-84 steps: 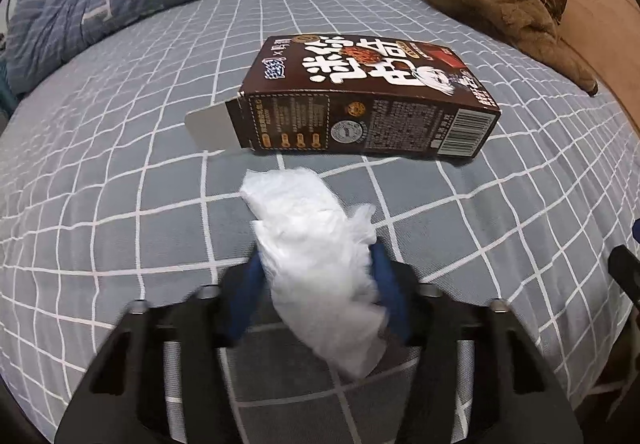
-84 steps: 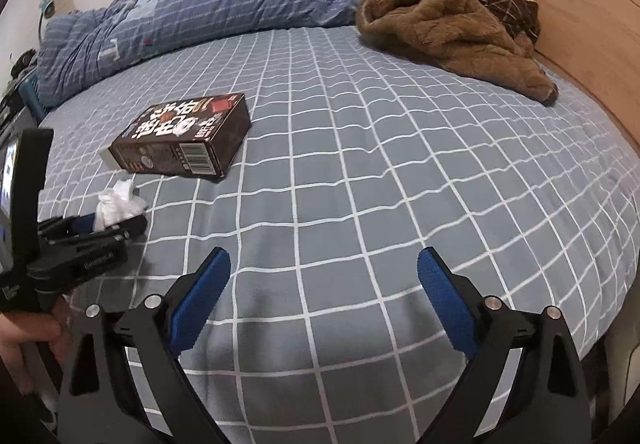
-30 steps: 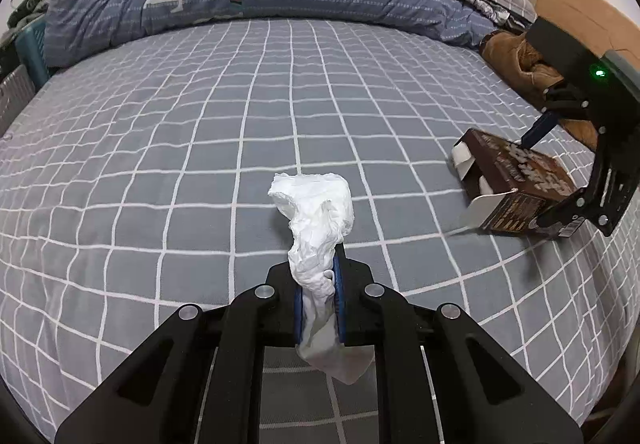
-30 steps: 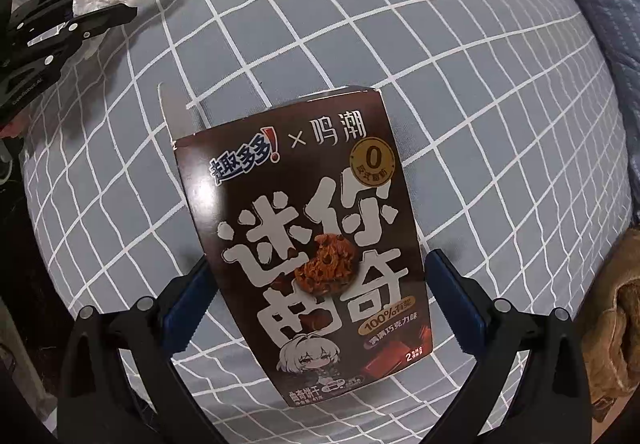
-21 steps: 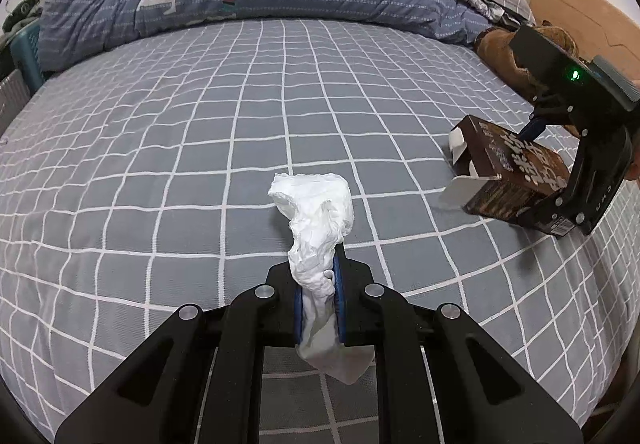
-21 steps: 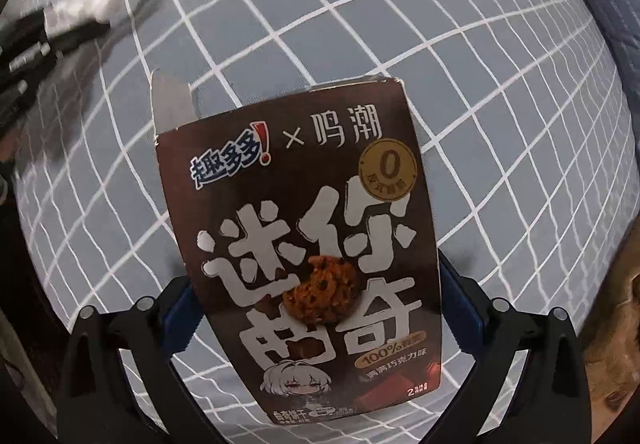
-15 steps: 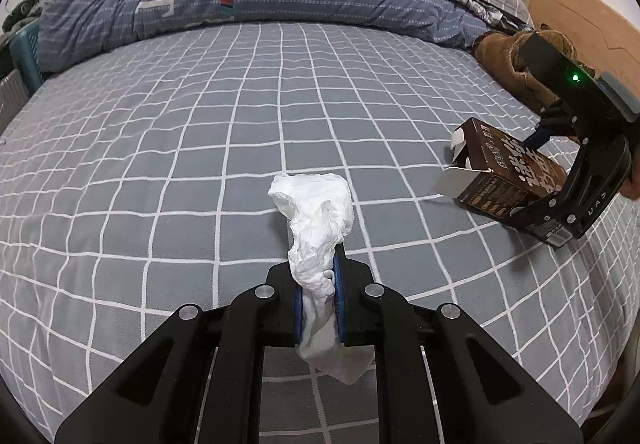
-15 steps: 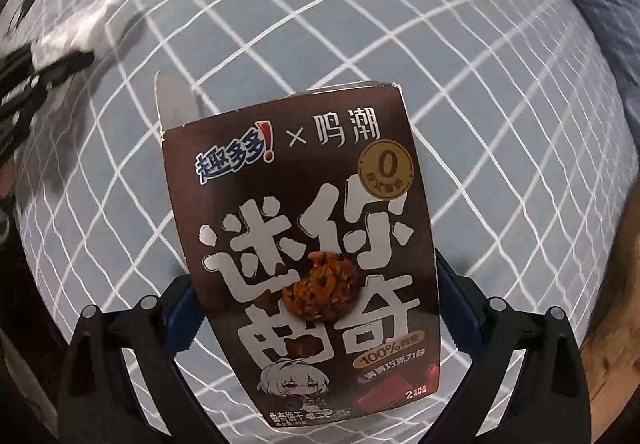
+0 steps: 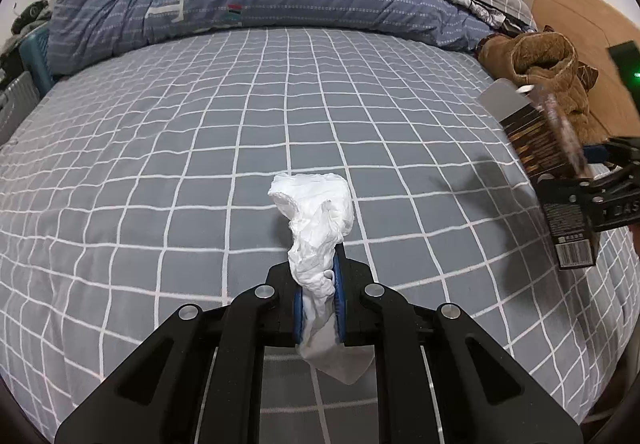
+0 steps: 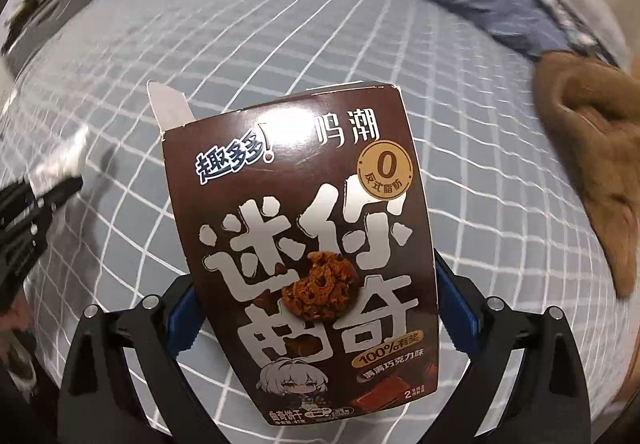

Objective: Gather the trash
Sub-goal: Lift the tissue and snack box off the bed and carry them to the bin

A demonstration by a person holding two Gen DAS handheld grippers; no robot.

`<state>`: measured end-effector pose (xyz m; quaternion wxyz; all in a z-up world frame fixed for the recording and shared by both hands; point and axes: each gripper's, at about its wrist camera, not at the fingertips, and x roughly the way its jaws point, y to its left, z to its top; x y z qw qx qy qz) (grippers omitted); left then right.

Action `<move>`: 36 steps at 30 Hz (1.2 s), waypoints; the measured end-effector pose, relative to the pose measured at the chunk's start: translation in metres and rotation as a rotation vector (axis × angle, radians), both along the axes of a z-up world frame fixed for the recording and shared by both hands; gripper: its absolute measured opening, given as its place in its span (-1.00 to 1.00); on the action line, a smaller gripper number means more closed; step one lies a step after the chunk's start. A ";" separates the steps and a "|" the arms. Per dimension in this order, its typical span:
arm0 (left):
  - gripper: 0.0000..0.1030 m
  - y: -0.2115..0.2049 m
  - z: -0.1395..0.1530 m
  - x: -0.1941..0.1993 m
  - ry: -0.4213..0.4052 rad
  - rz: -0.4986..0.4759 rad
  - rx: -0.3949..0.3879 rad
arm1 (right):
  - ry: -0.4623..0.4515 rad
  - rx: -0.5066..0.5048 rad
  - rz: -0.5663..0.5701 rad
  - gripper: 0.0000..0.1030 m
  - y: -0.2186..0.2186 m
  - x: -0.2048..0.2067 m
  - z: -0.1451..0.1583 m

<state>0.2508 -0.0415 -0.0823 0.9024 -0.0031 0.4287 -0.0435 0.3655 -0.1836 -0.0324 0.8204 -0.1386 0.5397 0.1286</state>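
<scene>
Lengthwise, cookie box [image 10: 304,244] points away from right gripper [image 10: 316,308]

The right gripper [image 10: 316,308] now holds the cookie box [image 10: 304,244] lifted clear of the bed sheet [image 9: 200,147], rolled upright; earlier it lay flat.

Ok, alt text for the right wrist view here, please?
A brown cookie box with white Chinese lettering is clamped between the right gripper's blue pads, lifted above a grey checked bedsheet. At the left edge the left gripper holds a white tissue; a brown fleece garment lies at right.
</scene>
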 end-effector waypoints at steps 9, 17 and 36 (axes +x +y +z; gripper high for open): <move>-0.78 -0.004 0.010 -0.020 -0.007 -0.001 -0.004 | -0.068 0.046 -0.110 0.79 -0.002 -0.055 0.007; -0.78 -0.010 0.014 -0.046 -0.017 -0.019 0.010 | -0.133 0.129 -0.239 0.79 -0.009 -0.104 0.017; -0.78 -0.014 0.031 -0.121 -0.041 -0.070 0.043 | -0.241 0.150 -0.272 0.79 0.026 -0.198 0.036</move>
